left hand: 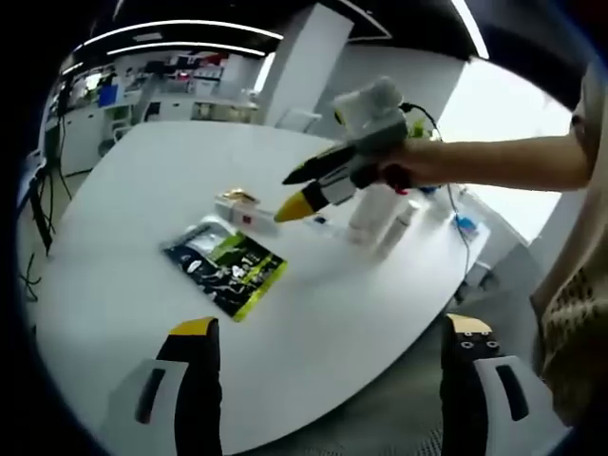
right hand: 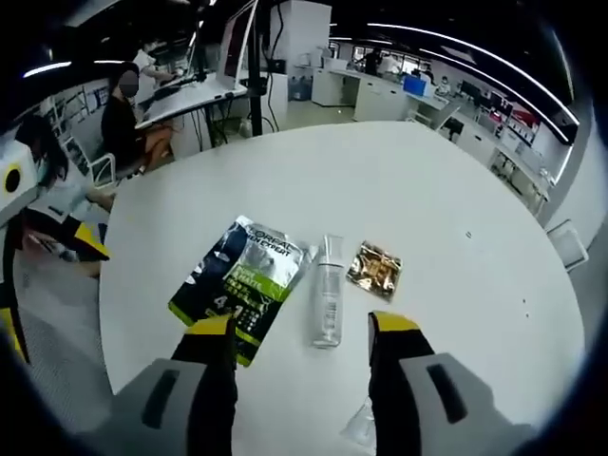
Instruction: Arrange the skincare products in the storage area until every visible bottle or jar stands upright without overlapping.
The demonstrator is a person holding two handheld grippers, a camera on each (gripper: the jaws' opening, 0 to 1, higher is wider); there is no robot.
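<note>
smooth matt white table (right hand: pixel 399 180), glossy black-and-green foil pouch (right hand: pixel 242 285) near its edge, clear see-through plastic bottle (right hand: pixel 328 304), shiny crinkly gold sachet (right hand: pixel 375 271), white plastic bottles (left hand: pixel 380 214)

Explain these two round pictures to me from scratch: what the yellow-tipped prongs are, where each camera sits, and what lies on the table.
A person holds tongs in each hand, and a fisheye camera rides on each. In the left gripper view, the left tongs rise from below, open and empty; the right tongs, gripped by a hand, reach over the white table. In the right gripper view, the right tongs hover open over a clear bottle lying flat, between a dark green packet and a small gold sachet. Nothing is held.
</note>
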